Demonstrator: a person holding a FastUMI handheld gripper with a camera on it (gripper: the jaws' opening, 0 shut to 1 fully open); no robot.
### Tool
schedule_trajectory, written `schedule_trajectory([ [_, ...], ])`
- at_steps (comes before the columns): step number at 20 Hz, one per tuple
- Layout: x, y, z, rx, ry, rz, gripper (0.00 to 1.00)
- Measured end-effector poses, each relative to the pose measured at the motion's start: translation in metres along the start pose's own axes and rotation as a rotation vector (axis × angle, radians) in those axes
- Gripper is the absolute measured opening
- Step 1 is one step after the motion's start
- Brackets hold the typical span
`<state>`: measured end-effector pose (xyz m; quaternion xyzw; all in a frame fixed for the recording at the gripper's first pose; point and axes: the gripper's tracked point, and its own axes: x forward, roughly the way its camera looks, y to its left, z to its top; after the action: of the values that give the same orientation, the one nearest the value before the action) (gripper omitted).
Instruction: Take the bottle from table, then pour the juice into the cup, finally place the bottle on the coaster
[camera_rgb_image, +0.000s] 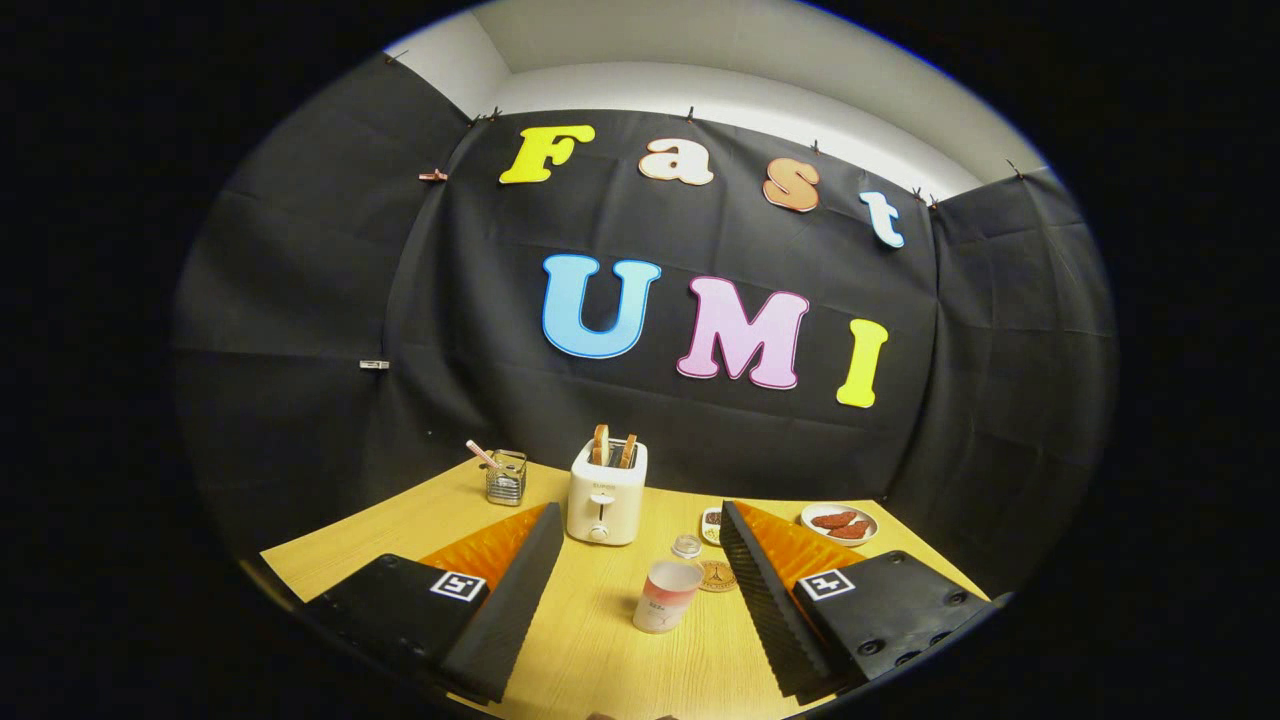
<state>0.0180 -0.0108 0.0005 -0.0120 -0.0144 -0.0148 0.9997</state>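
Holding gripper (640, 600) fingers wide and empty; cup (666, 596) standing upright between them, bottle (687, 547) just beyond it, coaster (717, 576) beside, toward right finger.

Even, fairly bright light falls from above onto the tabletop (600, 640), which shows warm and clear with faint soft shadows beside the toaster (606, 492) and cup (665, 595). The booth's cloth wall stays dim and matte. Fisheye distortion bends the tabletop's edges, and the spread tongs (625, 590) look slightly soft up close.
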Motion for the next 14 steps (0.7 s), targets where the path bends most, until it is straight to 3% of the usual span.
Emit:
schedule_trajectory([
  [8,-0.001,-0.001,-0.009,0.023,0.003,-0.017,0.97],
  [14,0.002,0.008,-0.039,0.015,0.049,-0.008,0.97],
])
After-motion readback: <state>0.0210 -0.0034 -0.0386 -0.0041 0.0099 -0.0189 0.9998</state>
